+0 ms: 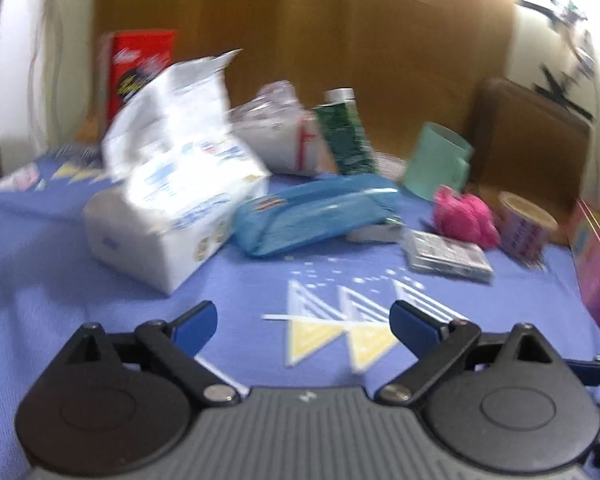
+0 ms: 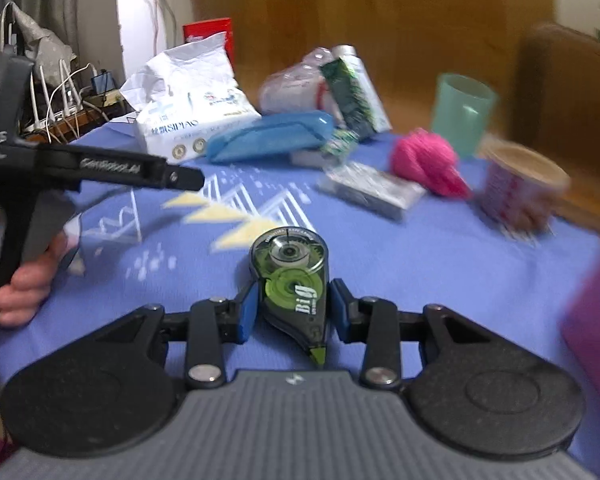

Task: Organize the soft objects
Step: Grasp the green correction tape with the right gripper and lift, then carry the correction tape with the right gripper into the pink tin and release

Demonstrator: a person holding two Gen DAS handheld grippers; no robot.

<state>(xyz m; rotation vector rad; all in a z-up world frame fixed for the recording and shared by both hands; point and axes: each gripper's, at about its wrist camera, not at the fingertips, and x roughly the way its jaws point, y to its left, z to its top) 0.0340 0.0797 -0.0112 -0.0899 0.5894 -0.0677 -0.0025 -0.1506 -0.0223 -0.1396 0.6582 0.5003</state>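
My right gripper [image 2: 294,306] is shut on a green correction tape dispenser [image 2: 294,280] and holds it over the blue patterned cloth [image 2: 420,272]. My left gripper [image 1: 304,322] is open and empty above the cloth [image 1: 240,280]; its body shows at the left of the right wrist view [image 2: 100,170]. Soft things lie ahead: a white tissue pack [image 1: 168,208] [image 2: 192,120], a blue pouch [image 1: 312,212] [image 2: 272,136] and a pink fluffy ball [image 1: 464,214] [image 2: 426,162].
At the back stand a green bottle [image 1: 346,132], a mint cup [image 1: 438,162] [image 2: 462,112], a paper cup [image 1: 526,224] [image 2: 520,188], a red box [image 1: 140,68] and a clear bag [image 1: 276,136]. A small flat packet [image 1: 448,256] [image 2: 374,188] lies near the ball. A pink box [image 1: 598,264] stands at the right edge.
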